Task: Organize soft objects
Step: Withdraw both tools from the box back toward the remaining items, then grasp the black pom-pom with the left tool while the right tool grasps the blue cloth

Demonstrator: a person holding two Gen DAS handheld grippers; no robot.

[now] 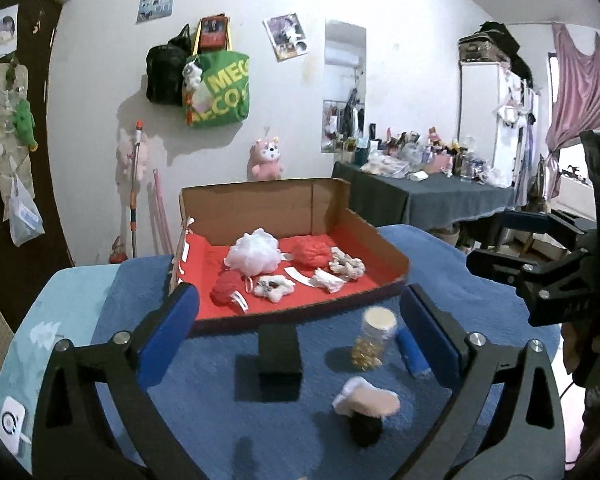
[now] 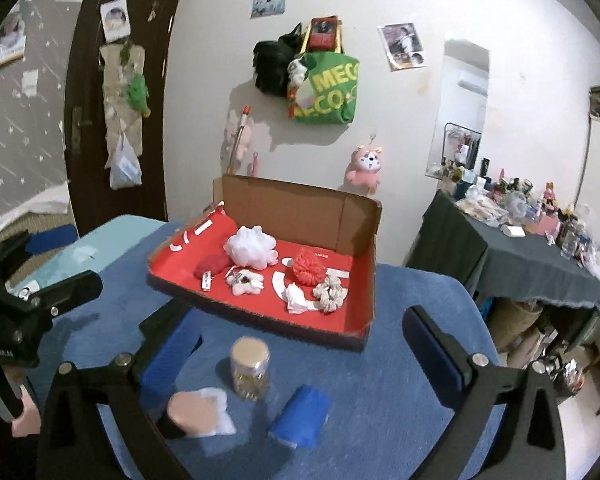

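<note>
Blue tablecloth (image 1: 440, 280) | cardboard box (image 1: 260, 204) long axis crosswise, holding white pouf (image 1: 253, 251) | jar (image 1: 374, 338) upright in front | left gripper (image 1: 300, 320), right gripper (image 2: 296, 344) jaws wide, empty

my left wrist view looks slightly down across the blue table (image 1: 204, 380), right wrist view alongside, both sharing the cardboard tray (image 2: 300, 204) at its far edge

A black block (image 1: 280, 354) hides part of the cardboard box's (image 1: 260, 204) near wall. In front of the box, the clear jar (image 2: 250, 372) and blue roll (image 2: 300, 420) are motion-blurred; items crowding the far dark-clothed table (image 1: 440, 196) are too small to identify.
</note>
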